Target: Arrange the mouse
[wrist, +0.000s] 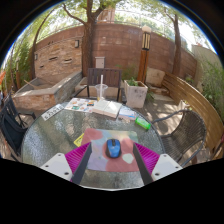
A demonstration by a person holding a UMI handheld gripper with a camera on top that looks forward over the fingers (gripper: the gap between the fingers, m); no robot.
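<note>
A blue and black mouse point(113, 148) lies on a multicoloured mouse mat point(105, 150) on a round glass table point(50, 135). My gripper point(112, 160) is open, its two fingers with magenta pads point(77, 157) spread wide to either side. The mouse stands between the fingers, with a clear gap at each side, resting on the mat.
Beyond the mat are a clear cup point(101, 92), papers point(100, 106) and a green object point(143, 123). Black metal chairs point(180, 125) ring the table. A planter point(135, 92), a stone counter point(45, 92) and a brick wall point(120, 45) stand behind.
</note>
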